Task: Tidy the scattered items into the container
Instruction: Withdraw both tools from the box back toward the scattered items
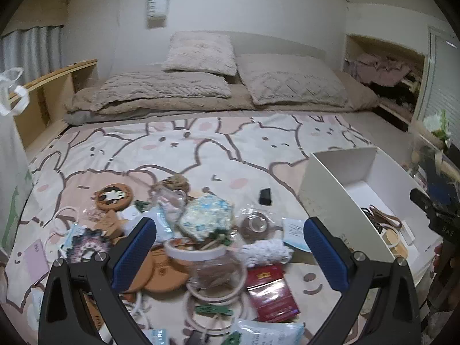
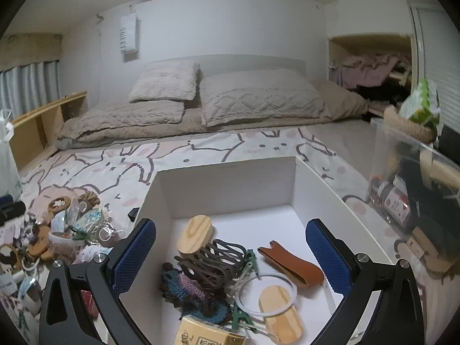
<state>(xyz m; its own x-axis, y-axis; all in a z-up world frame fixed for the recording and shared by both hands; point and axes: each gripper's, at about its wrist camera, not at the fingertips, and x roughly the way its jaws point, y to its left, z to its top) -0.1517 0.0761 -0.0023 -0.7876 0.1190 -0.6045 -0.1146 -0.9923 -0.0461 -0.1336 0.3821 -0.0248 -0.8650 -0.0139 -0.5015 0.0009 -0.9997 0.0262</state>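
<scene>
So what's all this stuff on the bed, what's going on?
Someone is tidying a heap of craft bits off the bunny bedspread into a white box. The right gripper hangs open and empty over the box, which already holds a leather strap and other bits. The left gripper is open above the heap, holding nothing.

No text is legible: print on the yellow card (image 2: 208,335) at the white container's (image 2: 230,169) near edge and on the red packet (image 1: 271,293) is too blurred to read.
</scene>
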